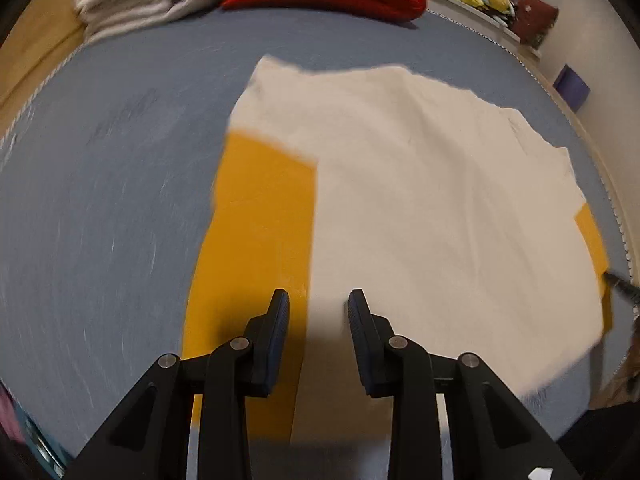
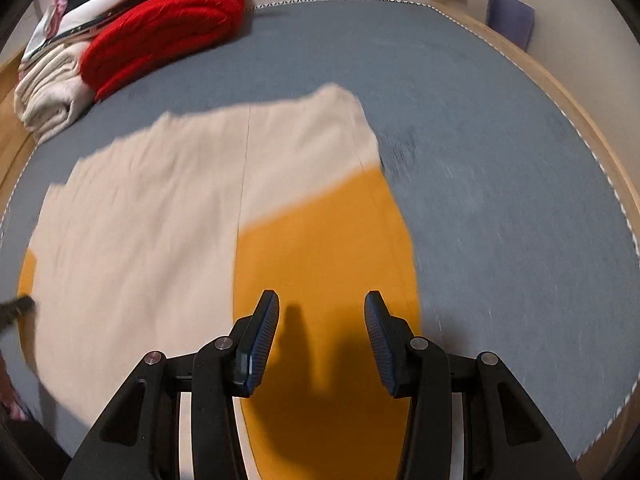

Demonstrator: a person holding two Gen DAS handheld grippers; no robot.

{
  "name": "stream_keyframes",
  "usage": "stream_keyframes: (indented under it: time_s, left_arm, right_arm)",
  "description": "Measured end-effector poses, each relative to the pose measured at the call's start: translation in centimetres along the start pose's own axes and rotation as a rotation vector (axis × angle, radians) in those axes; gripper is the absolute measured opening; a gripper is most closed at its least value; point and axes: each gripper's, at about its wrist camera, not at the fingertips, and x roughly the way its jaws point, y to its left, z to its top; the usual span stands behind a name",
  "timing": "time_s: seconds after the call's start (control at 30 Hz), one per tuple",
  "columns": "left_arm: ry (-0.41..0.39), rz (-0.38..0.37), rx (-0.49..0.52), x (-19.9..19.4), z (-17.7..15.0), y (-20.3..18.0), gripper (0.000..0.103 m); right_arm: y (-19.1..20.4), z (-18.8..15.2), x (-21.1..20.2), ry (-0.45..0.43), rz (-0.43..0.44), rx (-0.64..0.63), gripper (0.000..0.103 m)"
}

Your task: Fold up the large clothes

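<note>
Your left claw [image 1: 318, 300] is spread, empty, low in the frame over the garment [image 1: 420, 200]. Your right claw [image 2: 322, 302] is spread too, above its orange panel [image 2: 320, 248]. The garment lies flat, mid-frame, on the blue bed [image 1: 100, 200]; a red blanket [image 2: 160, 32] sits upper left.

Matt cloth garment [image 1: 420, 200] (soft-looking)

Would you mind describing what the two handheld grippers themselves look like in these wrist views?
The left gripper and right gripper match: matte black angular linkage arms joined by round silver pivot pins, each ending in two narrow fingers faced with dark blue ribbed pads. No cables or markings show.
</note>
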Motion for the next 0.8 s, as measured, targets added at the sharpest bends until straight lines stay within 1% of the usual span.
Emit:
stream_keyframes:
  time_s: [0.03,0.1,0.13,0.17,0.2,0.23,0.27,0.33,0.37,0.4,0.47,0.5,0.53,0.57,0.6,0.63,0.7,0.73,0.8]
  left_arm:
    - [0.039,0.038,0.012,0.6,-1.5,0.5,0.028]
    - [0.091,0.098,0.001,1.3,-2.9,0.7,0.029]
    - [0.080,0.120,-0.029,0.4,-3.2,1.1,0.029]
    - [0.057,0.131,-0.051,-0.7,-2.6,1.4,0.028]
    - [0.006,0.123,-0.072,-2.3,-2.6,1.2,0.028]
    - [-0.095,0.095,-0.084,-5.0,-2.7,0.7,0.028]
    - [-0.149,0.092,-0.077,-6.7,-2.9,0.2,0.028]
    - [-0.223,0.090,-0.067,-10.3,-3.6,-0.8,0.030]
    - [-0.245,0.070,-0.075,-11.3,-4.1,-0.9,0.034]
    - [-0.271,0.053,-0.087,-12.5,-4.8,-1.0,0.039]
    - [-0.298,0.061,-0.113,-13.2,-5.8,-0.6,0.063]
    - [-0.301,0.072,-0.131,-13.4,-6.8,-0.3,0.066]
    - [-0.289,0.078,-0.154,-13.2,-7.9,0.3,0.067]
    - [-0.270,0.068,-0.180,-12.8,-8.4,1.0,0.067]
    - [-0.244,0.052,-0.213,-12.1,-8.4,1.7,0.067]
    - [-0.218,0.034,-0.253,-11.6,-8.8,2.3,0.067]
    - [-0.202,-0.003,-0.280,-10.2,-9.1,3.0,0.066]
    - [-0.187,-0.042,-0.293,-9.2,-9.2,3.3,0.066]
    - [-0.161,-0.097,-0.335,-7.5,-9.9,3.8,0.057]
  right_arm:
    - [0.0,-1.6,0.7,0.034,-0.038,-0.007,0.045]
    - [-1.7,-4.1,0.9,0.099,-0.087,0.033,0.045]
    - [-3.0,-4.9,0.7,0.121,-0.119,0.086,0.045]
    - [-4.1,-5.4,-0.2,0.120,-0.150,0.140,0.045]
    - [-4.8,-5.6,-1.1,0.108,-0.175,0.172,0.045]
    - [-5.1,-5.6,-2.6,0.075,-0.185,0.198,0.045]
    - [-5.0,-5.5,-5.1,0.010,-0.165,0.218,0.045]
    - [-3.9,-5.5,-9.0,-0.102,-0.124,0.199,0.045]
    - [-2.7,-5.7,-11.9,-0.188,-0.096,0.167,0.048]
    - [-1.6,-6.1,-14.0,-0.254,-0.076,0.144,0.050]
    - [0.3,-6.9,-16.7,-0.328,-0.047,0.099,0.067]
    - [1.9,-7.9,-17.9,-0.373,-0.045,0.056,0.086]
    - [3.1,-8.8,-18.4,-0.396,-0.056,0.029,0.099]
    - [4.1,-9.5,-18.5,-0.404,-0.053,0.011,0.101]
    - [4.8,-10.3,-18.4,-0.392,-0.035,-0.002,0.101]
    - [5.5,-10.5,-18.0,-0.371,-0.021,-0.009,0.101]
    - [6.8,-11.4,-16.5,-0.314,0.016,-0.012,0.101]
    - [6.8,-11.5,-16.1,-0.299,0.021,-0.018,0.101]
    - [7.7,-11.4,-14.3,-0.262,0.034,-0.052,0.101]
